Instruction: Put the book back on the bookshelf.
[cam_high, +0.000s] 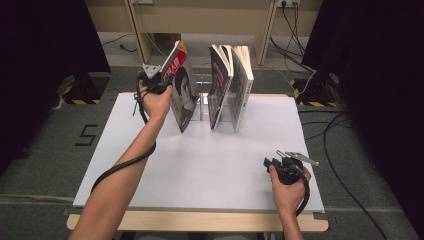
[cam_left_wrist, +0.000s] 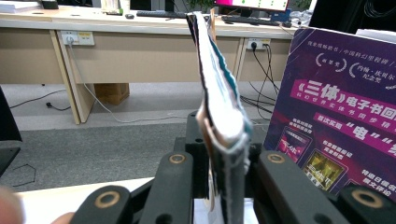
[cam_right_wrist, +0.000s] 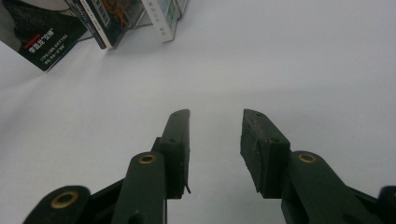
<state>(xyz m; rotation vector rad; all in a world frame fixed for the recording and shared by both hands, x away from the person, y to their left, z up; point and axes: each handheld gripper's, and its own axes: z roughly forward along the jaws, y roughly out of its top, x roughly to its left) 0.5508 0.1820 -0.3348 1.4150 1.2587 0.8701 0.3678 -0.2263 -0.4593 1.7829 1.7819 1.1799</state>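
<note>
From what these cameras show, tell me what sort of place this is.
Probably an office or lab set up for recording. A white table stands between black curtains, cables trail over grey carpet, and the left gripper view shows a long desk with wall sockets and monitors behind.

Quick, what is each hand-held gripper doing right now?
Left hand-held gripper: closed on the thin red-topped magazine with a face on its cover.
Right hand-held gripper: open, holding nothing, above the white table.
</note>
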